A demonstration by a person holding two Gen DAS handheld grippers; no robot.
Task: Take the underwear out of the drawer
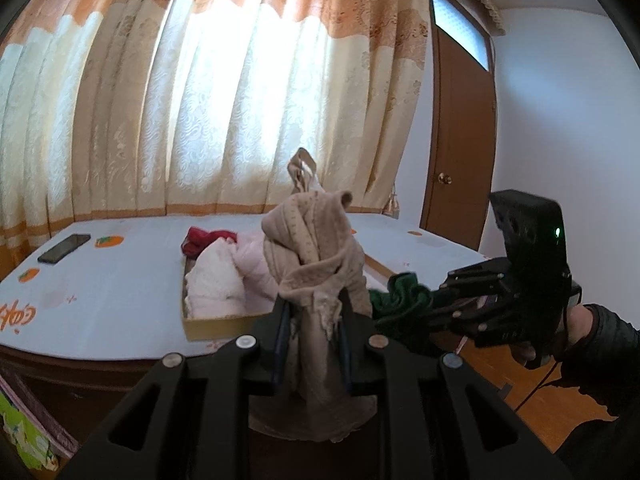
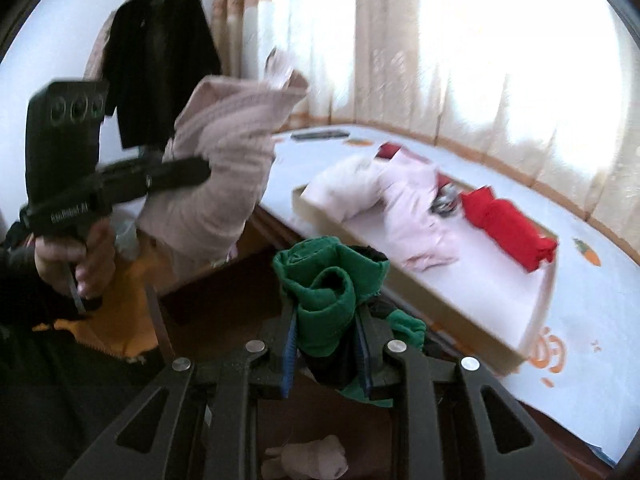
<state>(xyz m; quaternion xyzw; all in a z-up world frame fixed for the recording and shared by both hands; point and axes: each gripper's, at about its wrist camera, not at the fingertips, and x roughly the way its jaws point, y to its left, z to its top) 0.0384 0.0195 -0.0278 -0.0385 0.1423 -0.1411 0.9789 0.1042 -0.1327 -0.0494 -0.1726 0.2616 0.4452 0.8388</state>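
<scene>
My left gripper (image 1: 314,312) is shut on a beige underwear piece (image 1: 316,248) that stands bunched above its fingers and hangs down below them. My right gripper (image 2: 328,332) is shut on a green underwear piece (image 2: 320,292) with a dark part. In the right wrist view the left gripper (image 2: 200,168) holds the beige piece (image 2: 224,152) up at the left, blurred. The shallow cardboard drawer (image 2: 400,276) lies on the white table beyond both grippers. In it lie white (image 2: 352,188), pink (image 2: 416,208) and red (image 2: 508,228) garments. The right gripper (image 1: 432,300) with the green piece (image 1: 400,292) shows at the right of the left wrist view.
A dark phone (image 1: 64,249) lies on the white table (image 1: 112,292) at the far left. Patterned curtains (image 1: 240,100) hang behind, a brown door (image 1: 460,140) stands at the right. A black garment (image 2: 160,60) hangs on the wall. A pale cloth (image 2: 304,460) lies on the floor below.
</scene>
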